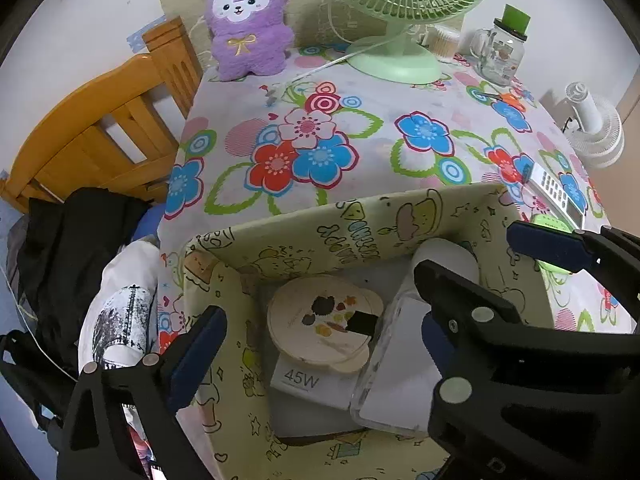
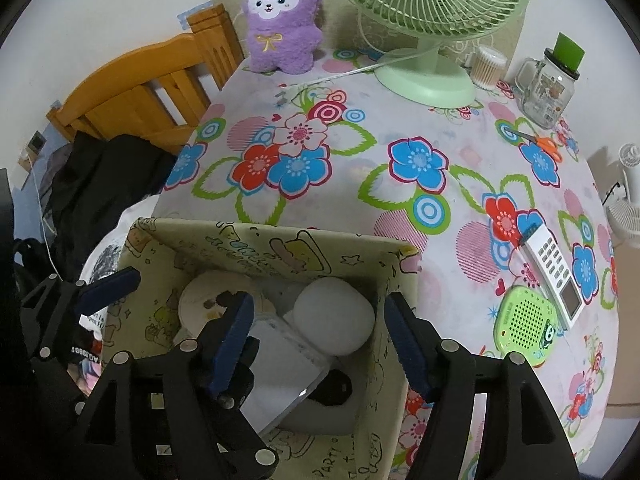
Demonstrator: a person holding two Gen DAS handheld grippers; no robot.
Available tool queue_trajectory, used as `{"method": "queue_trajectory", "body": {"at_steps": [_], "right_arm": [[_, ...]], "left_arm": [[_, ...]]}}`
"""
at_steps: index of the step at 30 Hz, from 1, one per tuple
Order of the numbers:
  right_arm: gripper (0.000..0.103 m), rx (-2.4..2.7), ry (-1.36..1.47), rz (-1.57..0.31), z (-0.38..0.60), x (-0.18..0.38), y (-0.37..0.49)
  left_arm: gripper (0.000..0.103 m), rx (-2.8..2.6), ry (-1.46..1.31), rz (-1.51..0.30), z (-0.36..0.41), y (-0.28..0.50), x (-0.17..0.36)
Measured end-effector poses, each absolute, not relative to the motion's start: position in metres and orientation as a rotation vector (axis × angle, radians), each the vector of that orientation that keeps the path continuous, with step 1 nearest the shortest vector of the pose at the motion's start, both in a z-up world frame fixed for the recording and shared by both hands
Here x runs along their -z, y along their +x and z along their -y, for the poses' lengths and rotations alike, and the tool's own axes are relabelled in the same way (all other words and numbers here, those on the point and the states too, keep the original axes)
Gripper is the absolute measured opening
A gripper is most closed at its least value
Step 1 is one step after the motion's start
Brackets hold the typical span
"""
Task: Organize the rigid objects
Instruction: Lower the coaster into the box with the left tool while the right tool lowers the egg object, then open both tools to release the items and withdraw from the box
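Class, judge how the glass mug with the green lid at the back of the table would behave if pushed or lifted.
The glass mug looks rigid and probably breakable. Its smooth wall may be slippery; the handle offers better purchase. Standing upright and fairly tall, it might tip if pushed near the green lid.

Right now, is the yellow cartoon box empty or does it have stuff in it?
Not empty. The yellow cartoon box holds a round beige case, a white 45W charger and a white rounded object.

A purple plush toy [image 2: 280, 20] sits beside a green fan [image 2: 428, 12] on the floral tablecloth [image 2: 400, 208]
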State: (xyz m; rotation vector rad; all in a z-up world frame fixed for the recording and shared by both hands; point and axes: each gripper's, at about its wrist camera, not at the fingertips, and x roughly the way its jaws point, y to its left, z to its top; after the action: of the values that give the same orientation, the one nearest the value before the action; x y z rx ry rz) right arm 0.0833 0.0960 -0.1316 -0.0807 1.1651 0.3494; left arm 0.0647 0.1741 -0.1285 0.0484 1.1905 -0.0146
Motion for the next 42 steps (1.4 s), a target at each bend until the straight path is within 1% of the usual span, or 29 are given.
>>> {"method": "queue_trajectory", "body": {"at_steps": [6, 7, 8, 10, 18, 28, 42], "right_arm": [[0.072, -0.348, -0.057, -1.166, -0.09, 0.122, 0.077], [0.075, -0.339, -0.059, -1.163, -0.089, 0.121, 0.077], [0.082, -0.32, -0.061, -1.156, -0.087, 0.119, 0.076], [0.086, -0.312, -0.049, -1.146, -0.083, 0.115, 0.073], [0.087, -0.288, -0.003, -1.149, -0.068, 0.106, 0.066], [0.094, -0.241, 0.006, -1.14, -0.045, 0.095, 0.056], [0.094, -0.218, -0.006, -1.092, -0.013, 0.073, 0.044]], "left_arm": [[0.101, 0.019, 0.062, -1.178, -0.17, 0.061, 0.12], [0.101, 0.019, 0.067, -1.177, -0.169, 0.061, 0.118], [0.101, 0.02, 0.071, -1.173, -0.168, 0.06, 0.116], [0.101, 0.024, 0.076, -1.168, -0.166, 0.059, 0.113], [0.101, 0.041, 0.111, -1.151, -0.152, 0.054, 0.101], [0.102, 0.081, 0.132, -1.137, -0.129, 0.047, 0.091], [0.102, 0.109, 0.146, -1.11, -0.096, 0.038, 0.07]]}}
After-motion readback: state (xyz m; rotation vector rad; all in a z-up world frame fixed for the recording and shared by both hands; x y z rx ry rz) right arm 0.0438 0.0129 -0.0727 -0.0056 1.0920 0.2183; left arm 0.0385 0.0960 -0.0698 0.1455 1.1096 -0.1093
